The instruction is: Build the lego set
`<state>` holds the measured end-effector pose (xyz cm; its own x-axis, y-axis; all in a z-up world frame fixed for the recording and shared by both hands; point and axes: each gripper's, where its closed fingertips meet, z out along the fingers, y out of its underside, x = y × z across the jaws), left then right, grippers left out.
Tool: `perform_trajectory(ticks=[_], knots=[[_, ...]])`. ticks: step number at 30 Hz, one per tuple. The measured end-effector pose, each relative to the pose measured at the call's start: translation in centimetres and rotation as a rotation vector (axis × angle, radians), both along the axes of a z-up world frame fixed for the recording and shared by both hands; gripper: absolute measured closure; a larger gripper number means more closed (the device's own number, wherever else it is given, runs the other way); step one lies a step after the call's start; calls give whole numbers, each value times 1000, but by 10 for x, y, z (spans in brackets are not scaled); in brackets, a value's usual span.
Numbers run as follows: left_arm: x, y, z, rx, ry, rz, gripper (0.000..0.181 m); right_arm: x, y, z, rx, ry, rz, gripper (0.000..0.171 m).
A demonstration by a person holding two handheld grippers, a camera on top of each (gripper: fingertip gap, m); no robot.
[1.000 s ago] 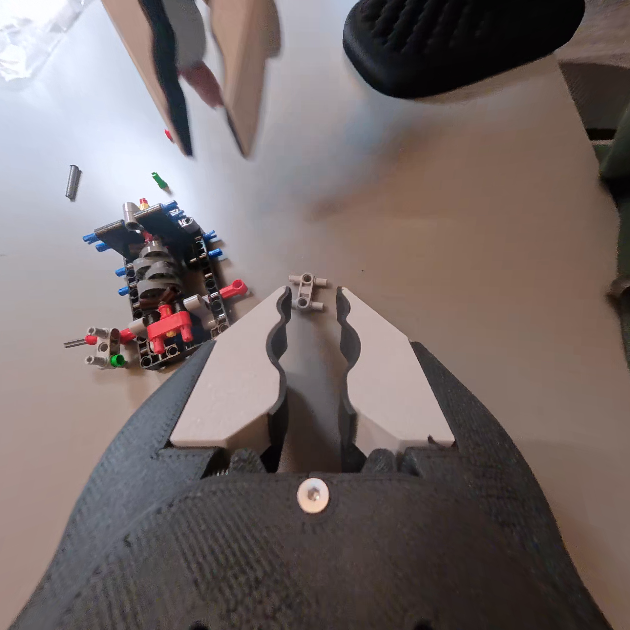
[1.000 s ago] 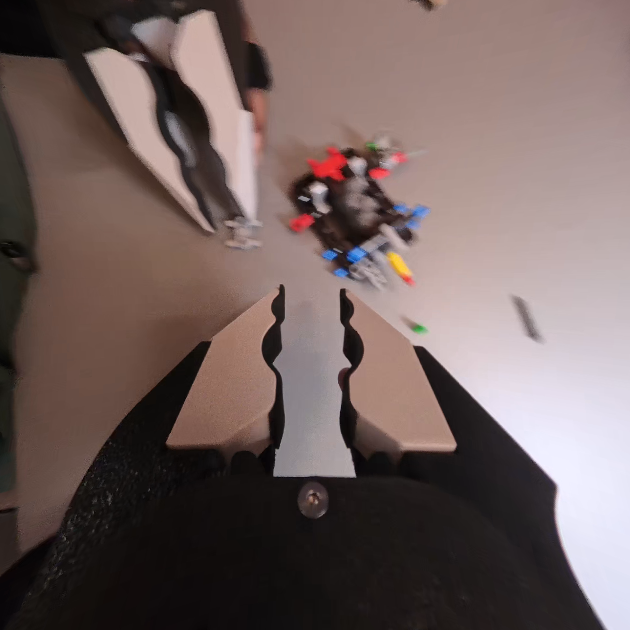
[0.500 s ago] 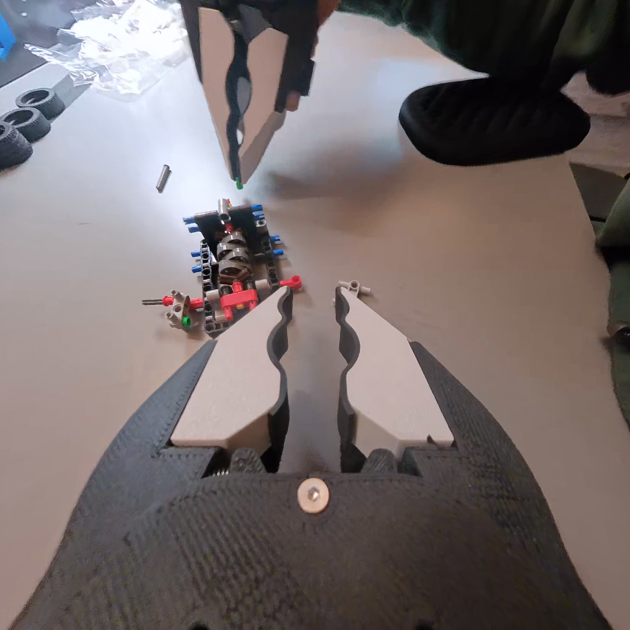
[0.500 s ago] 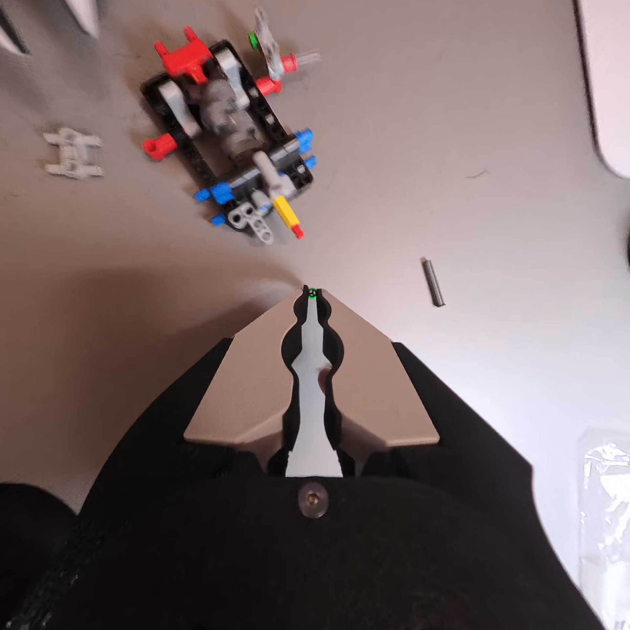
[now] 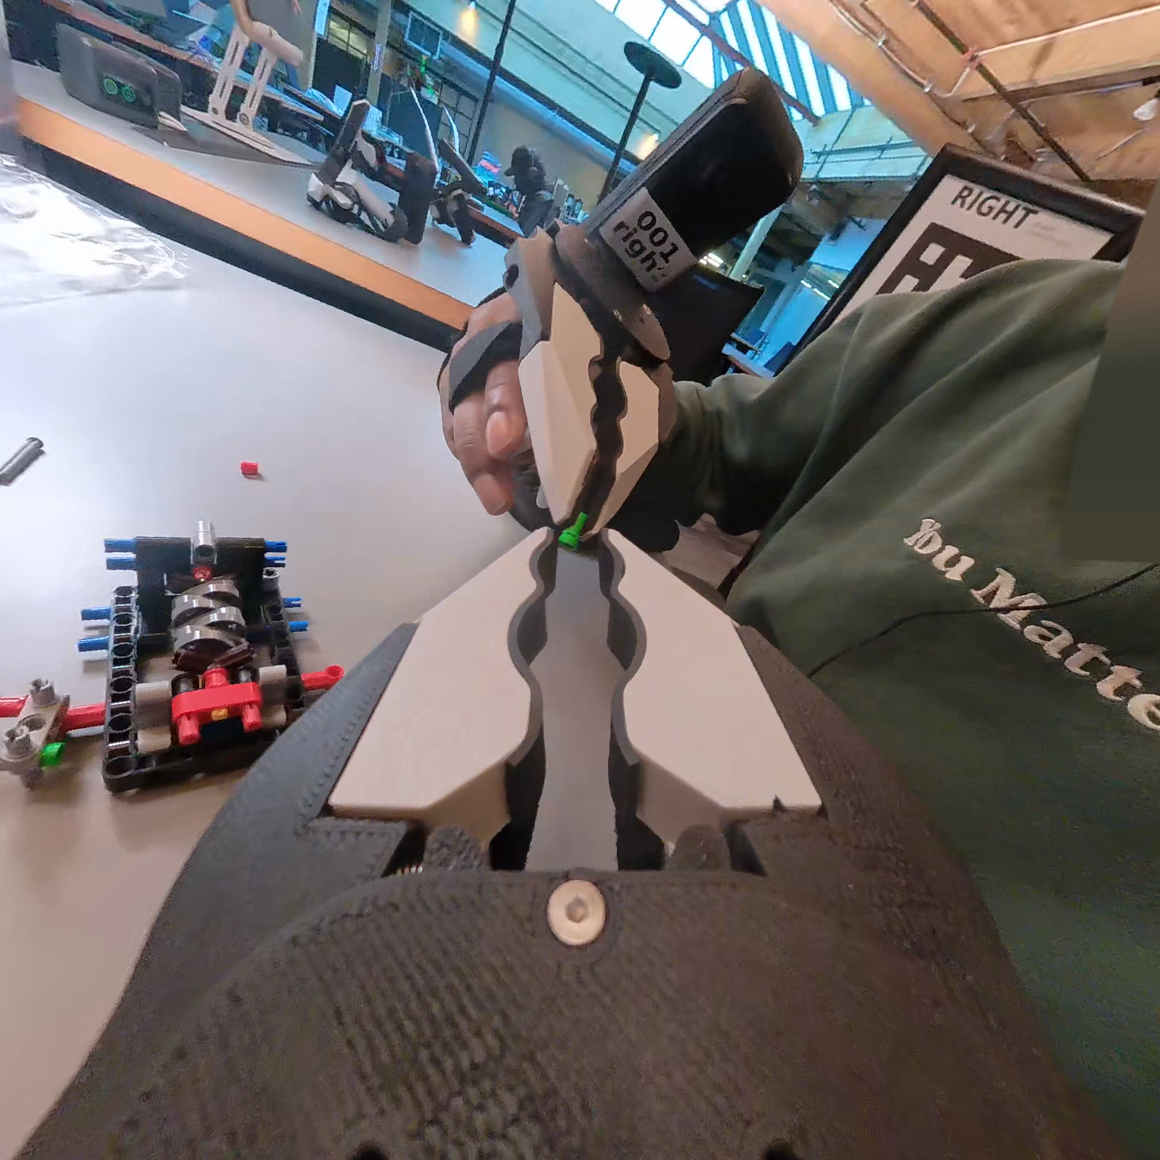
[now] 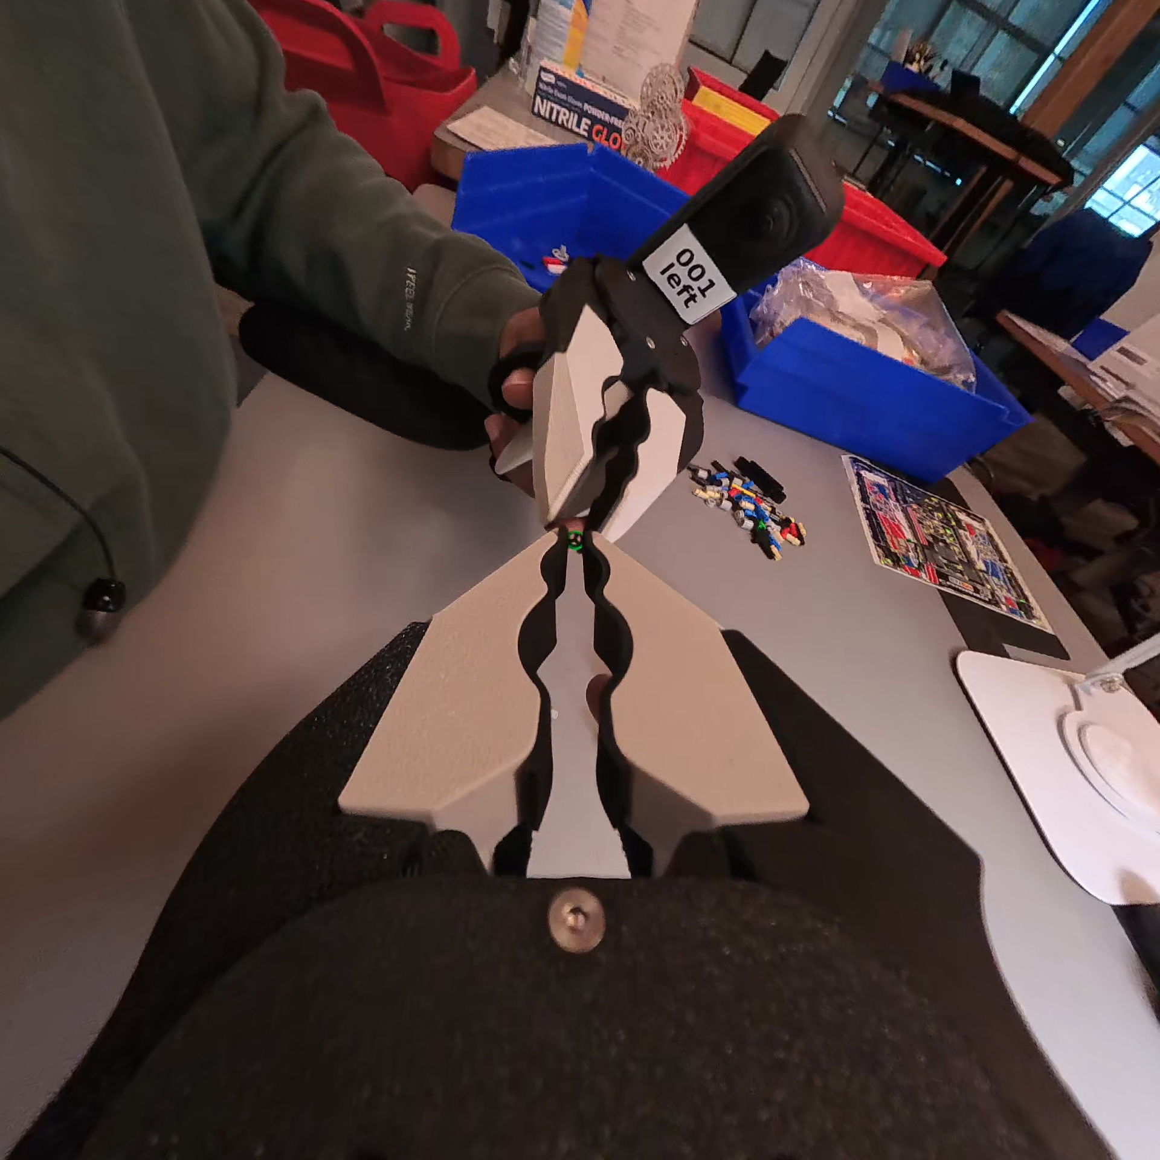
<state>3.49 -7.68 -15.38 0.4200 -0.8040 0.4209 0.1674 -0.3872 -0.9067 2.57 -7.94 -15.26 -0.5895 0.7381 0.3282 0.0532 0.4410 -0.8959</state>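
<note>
Right claw (image 6: 572, 541): we see its fingers nearly together, pinching a small green pin (image 5: 572, 531) at the very tips; it is held up off the surface (image 5: 188, 389).
Left claw (image 5: 572, 545): spread, with a clear gap between its fingers; its tips meet the right claw's tips, and the green pin sits at that gap. We cannot tell whether the left fingers touch the pin.
Pin, other view: in the right wrist view we see it end-on as a green ring (image 6: 574, 540) at the tips.
Frame (image 5: 194, 659): a black, partly built lego frame lies flat on the surface to the left of the left claw, with blue pins along its sides, a grey gear piece in the middle and a red connector near its closer end.
Side piece (image 5: 31, 734): a small grey joint with red axle and green pin, touching the frame's left end.
Loose parts: a red stud (image 5: 250, 468) and a dark grey tube (image 5: 22, 460) lie apart from the frame, farther off.
Parts pile (image 6: 747, 508): mixed small bricks, well beyond the claws in the right wrist view.
Booklet (image 6: 935, 540): printed sheet flat on the surface, just right of the pile.
Bins (image 6: 866, 389): blue, at the far edge of the surface.
Holder: a hand (image 5: 486, 433) in a green sleeve (image 5: 941, 489) grips the right claw.
</note>
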Motion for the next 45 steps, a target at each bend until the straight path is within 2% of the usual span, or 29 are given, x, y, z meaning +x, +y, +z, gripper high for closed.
perform_trajectory(ticks=[6,18,22,26,29,31,36,39,41,45], knots=[[-1,-1,0,-17,-11,-11,177,0,-2,1,-27,14,-3,169],[-2,-3,2,-125,-154,-70,173,1,-3,0,-54,34,9,169],[-3,0,2,-161,-199,-70,177,0,-1,1,-41,48,1,169],[-9,6,1,-144,-161,-23,177,-5,8,-3,-31,27,-53,168],[-24,11,-2,-116,-92,35,177,0,21,-28,-23,-184,-99,139],[-36,15,-7,-101,-30,86,177,5,28,-59,12,-364,-131,131],[-46,23,-22,-133,39,144,177,7,24,-110,104,-599,-172,134],[-46,24,-32,-149,84,149,177,3,24,-120,112,-663,-205,153],[-46,25,-34,-156,81,145,177,4,23,-121,137,-660,-199,164],[-43,24,-34,-153,68,128,177,0,31,-109,137,-561,-213,166]])
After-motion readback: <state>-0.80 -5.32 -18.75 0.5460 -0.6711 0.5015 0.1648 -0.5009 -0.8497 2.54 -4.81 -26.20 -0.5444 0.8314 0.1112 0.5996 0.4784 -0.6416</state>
